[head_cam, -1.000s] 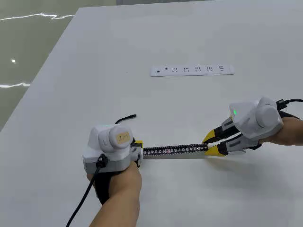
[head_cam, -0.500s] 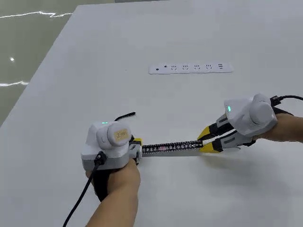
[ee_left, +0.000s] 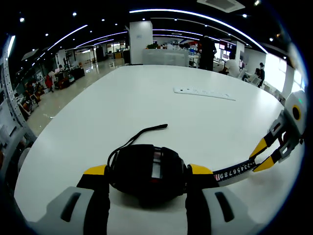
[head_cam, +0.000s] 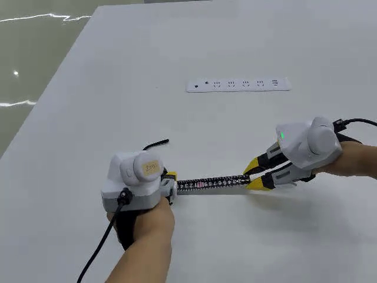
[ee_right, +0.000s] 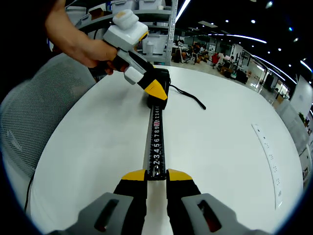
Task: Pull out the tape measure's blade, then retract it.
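Black and rounded, the tape measure (ee_left: 146, 169) sat on the white table (head_cam: 177, 53) near the person's side of it. The left gripper (head_cam: 169, 187) clamped it from both flanks — its yellow-tipped jaws pressed against the case's two sides in the left gripper view. A thin black wrist strap (head_cam: 156, 144) curled away from the case and lay loose on the tabletop. From the case's mouth the blade (head_cam: 212, 184) ran out toward the right, low over the table and fairly straight, its printed numbers readable in the right gripper view. The right gripper (ee_right: 156, 176) pinched the blade's free end between its yellow tips, the jaws drawn close together on the strip. The two grippers stood apart by the drawn-out length of blade. A hand (head_cam: 144, 227) held the left gripper, and a dark cable (head_cam: 103, 247) trailed from that gripper's back toward the near edge; another hand (head_cam: 353, 162) held the right one. Farther back on the table, well apart from the tape measure, lay a white power strip (head_cam: 238, 85) — a single row of sockets along it. A grey mesh chair back (ee_right: 29, 117) showed beside the table in the right gripper view
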Tool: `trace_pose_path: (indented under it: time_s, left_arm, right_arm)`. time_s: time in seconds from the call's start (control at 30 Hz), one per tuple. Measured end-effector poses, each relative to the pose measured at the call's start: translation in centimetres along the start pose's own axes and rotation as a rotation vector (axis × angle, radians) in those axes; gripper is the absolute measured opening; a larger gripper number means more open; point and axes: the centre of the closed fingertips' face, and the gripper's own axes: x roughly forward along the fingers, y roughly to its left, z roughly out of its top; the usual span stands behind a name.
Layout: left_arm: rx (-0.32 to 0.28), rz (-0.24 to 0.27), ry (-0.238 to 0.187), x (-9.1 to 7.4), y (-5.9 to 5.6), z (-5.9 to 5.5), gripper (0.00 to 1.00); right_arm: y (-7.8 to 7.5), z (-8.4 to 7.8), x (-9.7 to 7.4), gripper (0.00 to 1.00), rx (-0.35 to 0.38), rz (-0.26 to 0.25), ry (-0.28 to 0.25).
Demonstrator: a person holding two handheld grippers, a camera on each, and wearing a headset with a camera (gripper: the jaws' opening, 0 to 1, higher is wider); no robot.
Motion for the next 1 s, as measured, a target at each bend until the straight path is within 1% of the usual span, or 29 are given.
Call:
trace_pose_path:
  time_s: [0.1,0.17,0.27,0.4,0.53,0.57,0.73,0.93,0.97,1.0]
  left_arm:
    - [0.002,0.0,0.001,-0.37,-0.09,-0.04,0.59]
    - [0.003,0.002,0.008,-0.44,-0.12,-0.06,0.58]
    - [-0.001,0.002,0.012,-0.01,0.02,-0.07,0.58]
    - [-0.003,-0.002,0.013,-0.26,-0.03,-0.09,0.58]
    - [-0.008,-0.006,0.015,0.06,0.09,-0.13,0.58]
    - [-0.009,-0.007,0.015,-0.26,-0.01,-0.1,0.58]
    - [-0.015,-0.014,0.016,-0.58,-0.05,-0.15,0.58]
    - [-0.02,-0.02,0.013,-0.2,0.02,-0.2,0.58]
    - [-0.022,-0.02,0.013,-0.65,-0.11,-0.14,0.58]
    - [-0.023,-0.021,0.014,-0.69,-0.11,-0.14,0.58]
  right_arm:
    - [-0.02,-0.06,0.12,0.14,-0.001,0.002,0.0]
    - [-0.1,-0.03,0.18,0.14,-0.001,0.003,0.001]
    - [-0.18,-0.06,0.27,0.14,-0.002,0.003,0.002]
    - [-0.12,0.05,0.36,0.14,-0.001,0.003,0.002]
    - [0.03,0.32,0.39,0.14,0.001,0.005,0.001]
    - [0.08,0.39,0.41,0.14,-0.001,0.006,0.002]
    - [0.17,0.49,0.49,0.14,-0.003,0.009,0.005]
    - [0.02,0.42,0.6,0.14,-0.001,0.008,0.001]
    - [0.0,0.4,0.61,0.14,-0.001,0.009,0.001]
    - [-0.02,0.4,0.63,0.14,0.0,0.009,-0.001]
